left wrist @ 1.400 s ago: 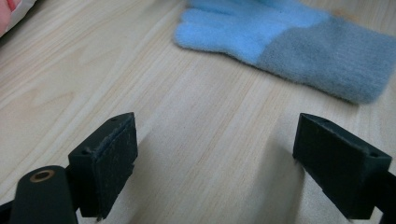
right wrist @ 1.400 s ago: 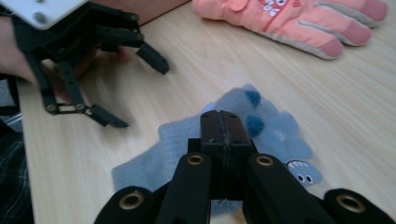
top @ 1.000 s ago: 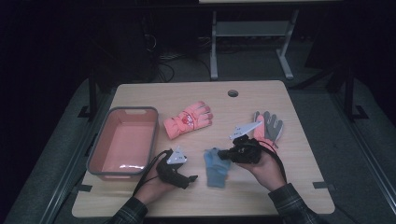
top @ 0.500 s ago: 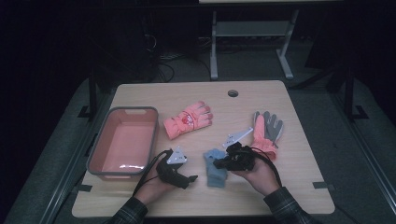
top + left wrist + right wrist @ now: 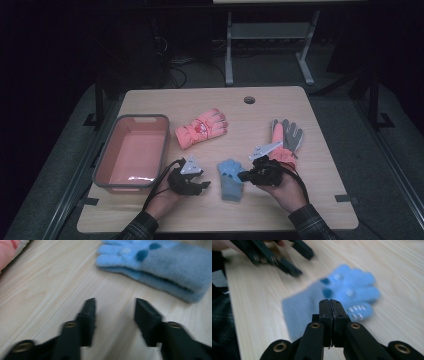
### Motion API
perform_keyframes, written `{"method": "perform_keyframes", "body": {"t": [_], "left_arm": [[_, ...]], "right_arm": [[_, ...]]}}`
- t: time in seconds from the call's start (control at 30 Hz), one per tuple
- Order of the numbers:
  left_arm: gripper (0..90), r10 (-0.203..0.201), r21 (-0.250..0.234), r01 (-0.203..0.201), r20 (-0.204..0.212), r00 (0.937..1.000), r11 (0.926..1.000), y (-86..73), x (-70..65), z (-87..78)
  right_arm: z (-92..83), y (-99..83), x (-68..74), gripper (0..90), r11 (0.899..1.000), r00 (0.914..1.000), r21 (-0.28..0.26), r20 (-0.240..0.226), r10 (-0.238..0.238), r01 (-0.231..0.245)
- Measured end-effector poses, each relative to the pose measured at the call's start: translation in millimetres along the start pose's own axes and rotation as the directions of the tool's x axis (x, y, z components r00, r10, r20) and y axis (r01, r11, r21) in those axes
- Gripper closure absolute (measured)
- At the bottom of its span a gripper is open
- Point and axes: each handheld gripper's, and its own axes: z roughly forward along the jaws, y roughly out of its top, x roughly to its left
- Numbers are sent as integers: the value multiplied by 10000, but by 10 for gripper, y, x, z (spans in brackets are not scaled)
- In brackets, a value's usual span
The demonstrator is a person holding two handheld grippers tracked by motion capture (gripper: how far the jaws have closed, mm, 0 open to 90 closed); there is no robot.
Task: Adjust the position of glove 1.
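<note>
High view, blue glove [image 5: 231, 178] btwn hand-held grippers (near).

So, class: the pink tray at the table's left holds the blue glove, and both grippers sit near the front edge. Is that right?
Not quite. The pink tray holds nothing; the blue glove lies on the bare table, between the left gripper and the right gripper. The high view shows it. The tray is at the left, and both grippers are near the front edge.

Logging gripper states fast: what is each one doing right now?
Left gripper: open, empty, near the blue glove.
Right gripper: shut, empty, jaws pressed together above the glove.
</note>
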Motion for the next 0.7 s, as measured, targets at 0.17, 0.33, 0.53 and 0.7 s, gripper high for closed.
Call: {"method": "perform_keyframes", "body": {"t": [0.17, 0.33, 0.53, 0.7], "left_arm": [[837, -643, 136, 641, 90, 9979, 9978, 179, -9, 48], [894, -663, 559, 648, 266, 9974, 9963, 293, -37, 221], [892, -779, 659, 755, 352, 9963, 9950, 375, -10, 344], [893, -881, 646, 853, 406, 9953, 9943, 437, 16, 406]], "right_arm": [[-10, -160, -78, 900, 9997, 9999, 217, 5, 114, -114], [95, -224, -74, 900, 9979, 9997, 652, -243, 10, 6], [173, -218, -25, 900, 9971, 9987, 747, -488, -114, 151], [238, -196, 46, 900, 9959, 9968, 815, -729, -342, 401]]}}
